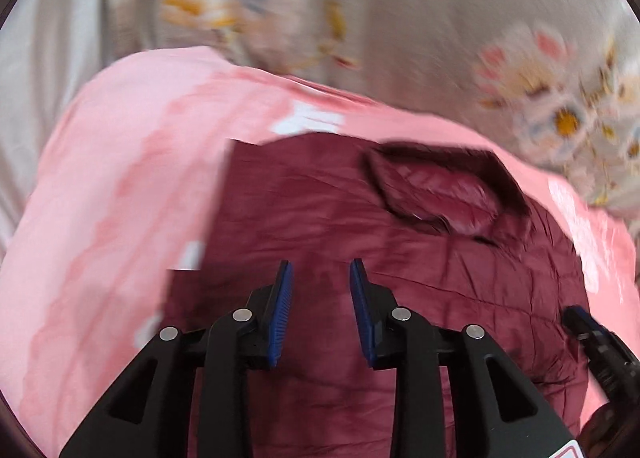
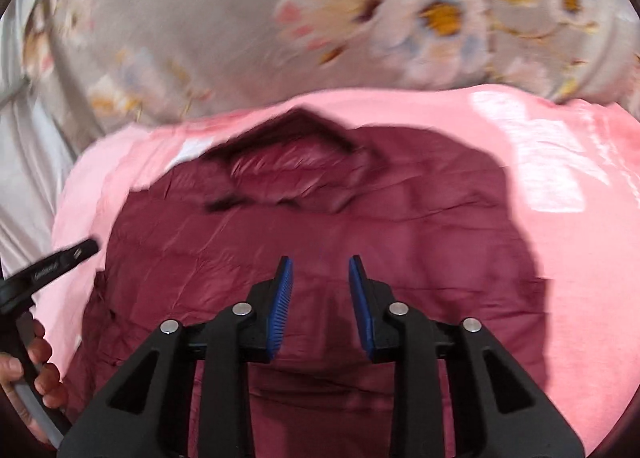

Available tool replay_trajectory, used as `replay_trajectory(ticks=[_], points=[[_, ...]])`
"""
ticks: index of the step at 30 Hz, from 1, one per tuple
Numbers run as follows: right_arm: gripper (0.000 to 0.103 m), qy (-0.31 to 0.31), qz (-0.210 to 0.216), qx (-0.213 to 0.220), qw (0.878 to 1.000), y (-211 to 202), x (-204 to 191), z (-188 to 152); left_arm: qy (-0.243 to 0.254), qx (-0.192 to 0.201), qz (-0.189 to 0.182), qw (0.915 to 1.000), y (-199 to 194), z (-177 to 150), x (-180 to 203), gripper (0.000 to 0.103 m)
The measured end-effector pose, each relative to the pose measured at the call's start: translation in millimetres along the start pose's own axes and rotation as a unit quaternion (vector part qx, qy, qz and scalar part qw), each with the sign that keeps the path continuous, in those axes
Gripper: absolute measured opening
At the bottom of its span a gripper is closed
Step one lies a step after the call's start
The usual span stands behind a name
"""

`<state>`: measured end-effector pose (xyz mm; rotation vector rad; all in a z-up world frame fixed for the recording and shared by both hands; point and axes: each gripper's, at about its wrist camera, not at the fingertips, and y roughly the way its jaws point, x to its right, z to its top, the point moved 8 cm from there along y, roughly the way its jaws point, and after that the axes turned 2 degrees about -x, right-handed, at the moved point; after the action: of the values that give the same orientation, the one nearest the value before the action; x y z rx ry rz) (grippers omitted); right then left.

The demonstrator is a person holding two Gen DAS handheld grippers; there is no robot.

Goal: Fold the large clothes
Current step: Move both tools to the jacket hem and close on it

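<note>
Left wrist view: pink cloth (image 1: 112,186) fills the left of the frame, spread over a grey floral sheet (image 1: 420,18) that runs across the top. On the pink cloth lies the maroon quilted jacket (image 1: 320,226), flat, its collar (image 1: 440,190) toward the far side and lying open. The left gripper (image 1: 321,278) hovers over the jacket's middle, jaws parted to a moderate gap with nothing between the blue pads (image 1: 280,310). At the lower right edge the dark tip of the right gripper (image 1: 592,334) enters, cut off by the frame; its jaw state cannot be told from this view. The whole frame is motion-blurred, and the white markings on the pink cloth cannot be read.

Right wrist view: at the far left edge a hand (image 2: 40,358) grips the handle of the left gripper (image 2: 60,258), only part of which shows. The jacket (image 2: 320,218) sits centre, collar (image 2: 288,166) at the far side, with the pink cloth (image 2: 560,198) showing wider on the right. The right gripper (image 2: 320,278) is poised above the jacket, jaws apart by a moderate gap and empty. The floral sheet (image 2: 400,10) lies beyond. The jacket's near hem is hidden behind the gripper body in both views. No containers appear in either view.
</note>
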<state>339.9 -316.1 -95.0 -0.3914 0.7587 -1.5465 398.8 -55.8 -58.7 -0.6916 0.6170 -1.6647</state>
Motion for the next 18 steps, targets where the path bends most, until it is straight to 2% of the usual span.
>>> replay_trajectory(ticks=[3,6,10,13,18], points=[[0.018,-0.006,0.006,-0.024,1.000,21,-11,-13,0.015,-0.024,-0.002,0.9996,24,-12,18,0.028],[0.017,-0.020,-0.003,-0.042,0.999,37,-16,-32,0.025,-0.042,0.005,0.9988,46,-29,26,0.028],[0.017,-0.035,-0.010,-0.042,0.998,42,-17,-46,0.031,-0.034,0.009,0.9989,59,-46,24,0.029],[0.017,-0.042,-0.015,-0.040,0.998,43,-18,-50,0.028,-0.025,0.004,0.9993,61,-51,23,0.029],[0.017,-0.051,-0.027,-0.034,0.998,44,-20,-51,0.041,-0.014,0.020,0.9989,60,-54,25,0.029]])
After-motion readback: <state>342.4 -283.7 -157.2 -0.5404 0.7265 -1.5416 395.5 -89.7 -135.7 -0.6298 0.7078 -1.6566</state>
